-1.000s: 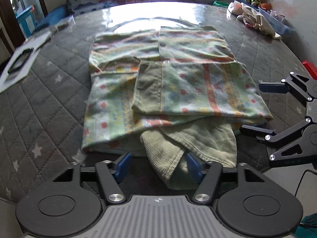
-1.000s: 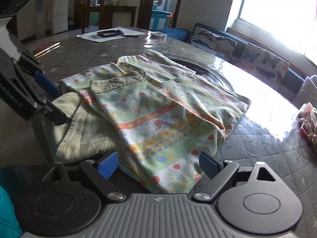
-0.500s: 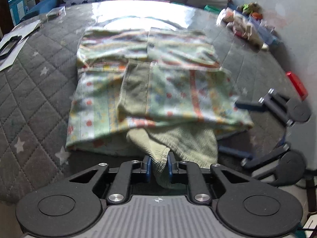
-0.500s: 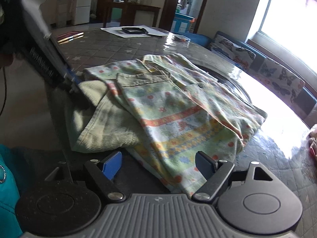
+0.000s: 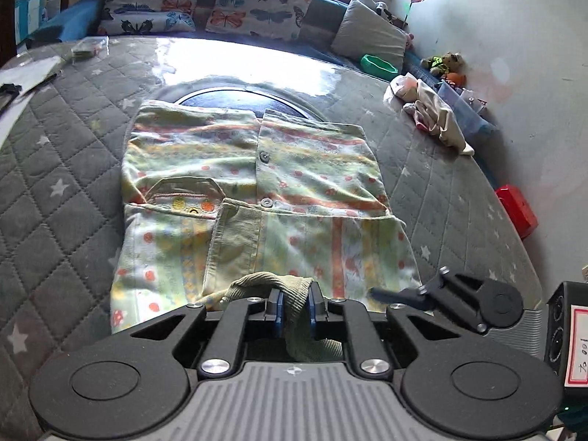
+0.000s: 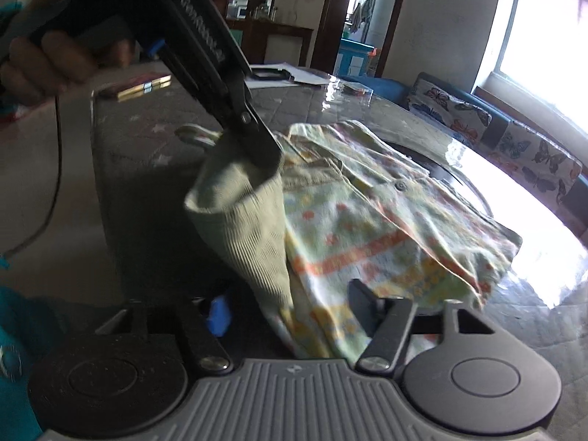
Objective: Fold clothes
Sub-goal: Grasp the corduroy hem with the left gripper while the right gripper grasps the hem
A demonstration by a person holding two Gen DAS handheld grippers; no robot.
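Left tongs clenched on the shirt's corduroy collar, lifting it off the quilted surface so I can fold it over the printed shirt lying flat; right tongs released, straddling the near hem.

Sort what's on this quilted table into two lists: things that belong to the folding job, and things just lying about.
Part of the job:
- patterned green button-up shirt
- its ribbed olive collar fabric, clamped in the left gripper
- the right gripper, open at the shirt's near edge

Just lying about:
- red plastic box
- cream cloth bag
- green bowl
- white papers
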